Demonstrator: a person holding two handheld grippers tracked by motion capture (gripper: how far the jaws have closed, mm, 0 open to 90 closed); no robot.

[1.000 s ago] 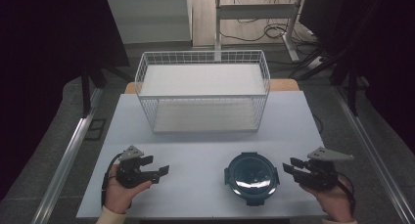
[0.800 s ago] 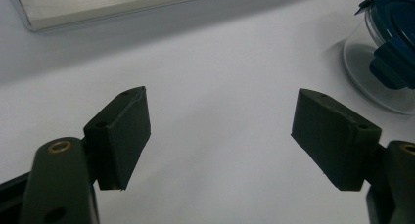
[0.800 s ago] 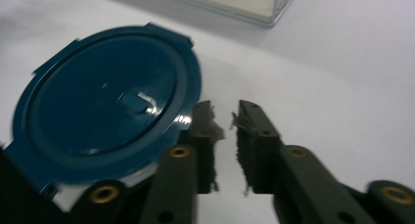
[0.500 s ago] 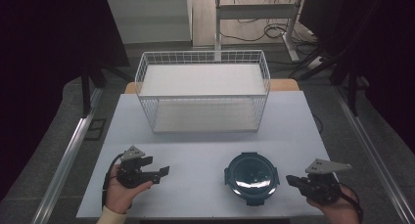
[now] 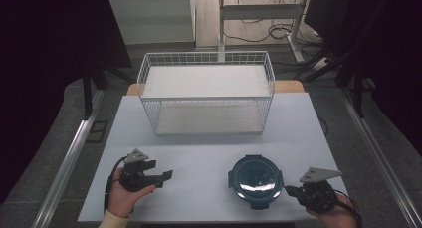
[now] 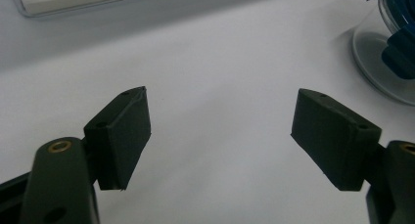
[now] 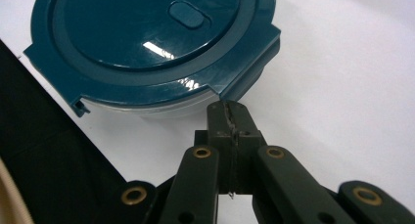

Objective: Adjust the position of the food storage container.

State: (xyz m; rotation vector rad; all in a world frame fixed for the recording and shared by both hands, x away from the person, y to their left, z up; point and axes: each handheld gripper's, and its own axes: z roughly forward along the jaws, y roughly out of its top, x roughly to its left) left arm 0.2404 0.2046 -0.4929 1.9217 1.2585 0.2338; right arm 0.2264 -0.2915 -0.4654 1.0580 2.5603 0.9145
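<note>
We see a round dark-blue lidded container (image 5: 256, 180) on the white table (image 5: 209, 138), near its front edge & in front of a white wire basket (image 5: 206, 96). The right gripper (image 7: 229, 117) is pinched tight w/ nothing in it, tips just beside the lid's rim. The left gripper (image 6: 220, 136) is wide apart, off to the left.

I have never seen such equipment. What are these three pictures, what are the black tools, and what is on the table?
A person holds a hand-held gripper in each hand. The high view looks down on a white table; each other picture comes from a camera on one gripper. The left gripper has its jaws open and holds nothing. The right gripper has its jaws shut, right by a round container with a dark blue lid; whether they touch it is unclear. Behind stands a white wire basket.
</note>
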